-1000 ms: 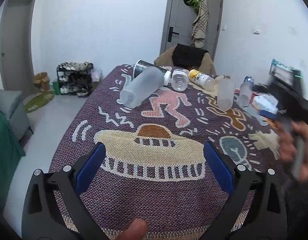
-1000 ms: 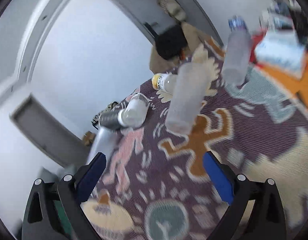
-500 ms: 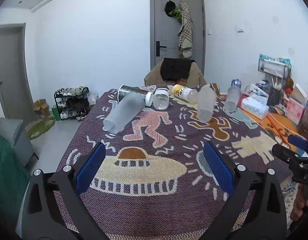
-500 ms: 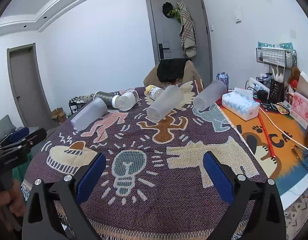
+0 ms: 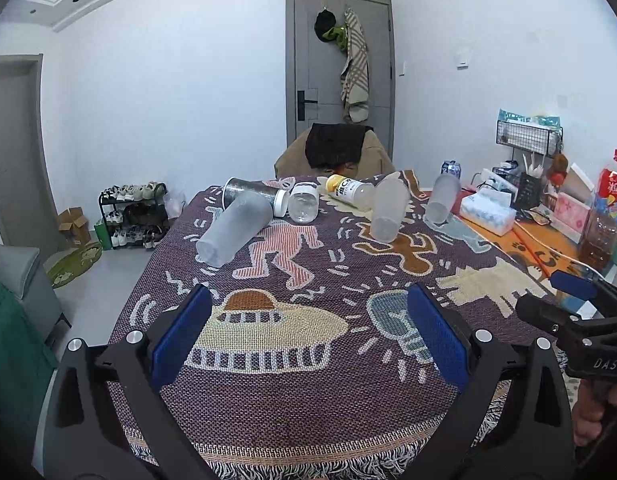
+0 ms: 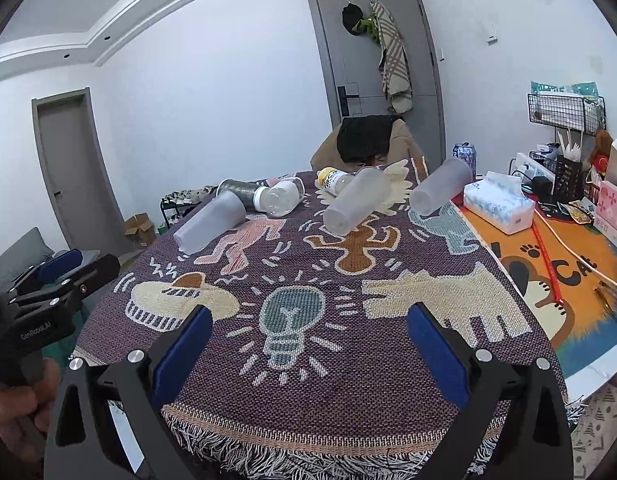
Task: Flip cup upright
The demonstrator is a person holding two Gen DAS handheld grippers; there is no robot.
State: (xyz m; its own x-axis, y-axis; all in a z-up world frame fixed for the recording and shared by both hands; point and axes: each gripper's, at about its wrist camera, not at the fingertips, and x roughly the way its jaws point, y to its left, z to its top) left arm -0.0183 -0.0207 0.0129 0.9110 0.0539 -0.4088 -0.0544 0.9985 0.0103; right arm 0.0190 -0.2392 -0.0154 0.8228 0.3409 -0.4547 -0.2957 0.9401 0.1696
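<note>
Three frosted translucent plastic cups lie on their sides on a purple woven tablecloth patterned with cartoon figures, which covers the tabletop. The left frosted cup rests toward the far left corner of the cloth, its closed base pointing at the near edge. The middle frosted cup lies toward the far edge, beside an orange figure in the weave. The right frosted cup lies near the far right corner, just beside a white tissue pack that sits on an orange mat along the right edge.

Behind the left cup lie a silver glittery tumbler and a clear jar with a white lid, touching or nearly so. A clear bottle with a yellow cap lies at the far edge, close to the middle cup.

The left gripper hangs over the near edge of the cloth, its blue-padded jaws spread wide with nothing between them. The right gripper hangs likewise over the near edge, further right, jaws also wide and empty. Both are well apart from all three cups. Each gripper shows at the side of the other's view, held in a hand.
</note>
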